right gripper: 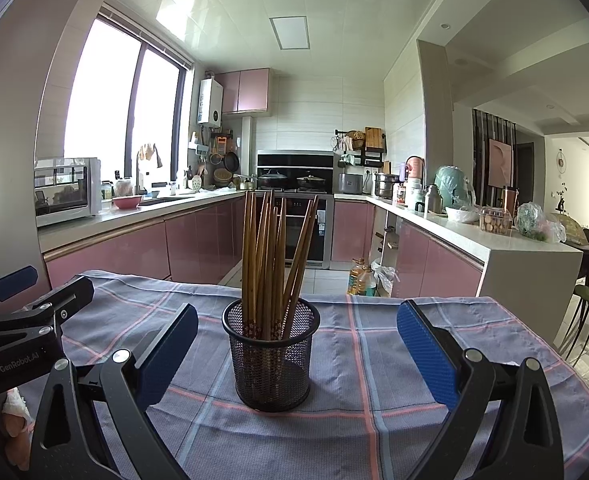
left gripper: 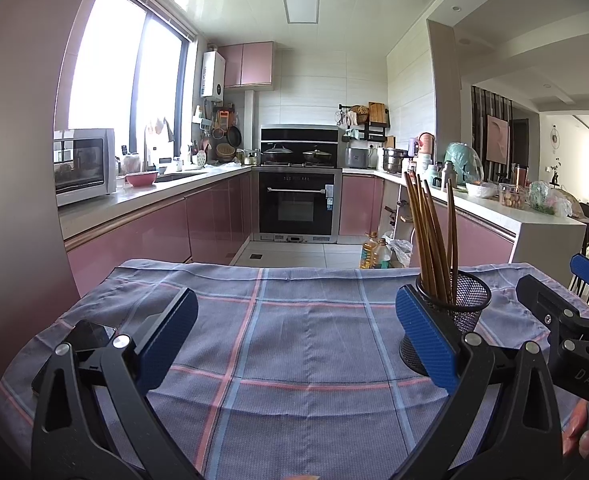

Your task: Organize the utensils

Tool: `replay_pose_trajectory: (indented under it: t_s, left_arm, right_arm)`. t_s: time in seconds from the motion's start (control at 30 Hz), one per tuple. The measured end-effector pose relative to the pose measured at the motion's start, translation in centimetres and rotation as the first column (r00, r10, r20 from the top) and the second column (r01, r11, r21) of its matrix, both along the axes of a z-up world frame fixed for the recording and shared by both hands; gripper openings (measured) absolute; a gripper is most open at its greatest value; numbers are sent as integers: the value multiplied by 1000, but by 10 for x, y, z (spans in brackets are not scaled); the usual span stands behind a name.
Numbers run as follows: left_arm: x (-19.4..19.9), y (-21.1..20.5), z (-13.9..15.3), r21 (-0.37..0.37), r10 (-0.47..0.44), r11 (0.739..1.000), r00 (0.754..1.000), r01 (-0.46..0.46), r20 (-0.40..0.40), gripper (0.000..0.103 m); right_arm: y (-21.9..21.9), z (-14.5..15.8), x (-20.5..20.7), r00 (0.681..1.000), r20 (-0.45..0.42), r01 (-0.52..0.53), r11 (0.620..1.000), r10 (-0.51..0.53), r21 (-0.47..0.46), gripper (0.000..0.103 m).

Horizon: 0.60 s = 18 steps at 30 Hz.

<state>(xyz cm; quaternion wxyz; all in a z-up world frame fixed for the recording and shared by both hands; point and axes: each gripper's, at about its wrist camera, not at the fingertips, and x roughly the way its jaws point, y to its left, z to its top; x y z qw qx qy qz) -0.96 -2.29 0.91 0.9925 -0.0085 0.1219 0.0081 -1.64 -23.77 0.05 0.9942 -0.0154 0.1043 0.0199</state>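
Pink kitchen cabinets [right gripper: 198,240] and a black oven [left gripper: 299,208] fill the background, and in front of them a table is draped with a blue-grey checked cloth [right gripper: 374,344] crossed by pink and pale blue stripes. On this cloth stands a black mesh cup [right gripper: 270,360], upright, and it is the landmark for everything else. Brown wooden chopsticks [right gripper: 268,264] stand in the cup, tips up, fanning out a little above its rim.

Seen from the right wrist, the right tongs [right gripper: 297,350] are spread wide, one blue pad on either side of the cup and neither touching it; they grip nothing. To the left of the cup, at the picture's edge, part of the other tool shows.

Seen from the left wrist, the left tongs [left gripper: 296,336] are also spread wide and empty, over bare cloth to the left of the cup [left gripper: 454,320]. Their right-hand pad lies in front of the cup's side; whether it touches the mesh I cannot tell. A dark phone [left gripper: 88,338] lies on the cloth, well to the left of the cup, partly hidden by the tongs' frame.
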Motion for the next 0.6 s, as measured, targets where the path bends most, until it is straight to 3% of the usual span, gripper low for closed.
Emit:
replay_pose_trajectory:
  t_s: [0.6]
  left_arm:
    - [-4,-1,-3,0,-1,1000,1000,1,-1,97]
  right_arm:
    - [0,0,0,1000,1,1,1000,-1,1,96]
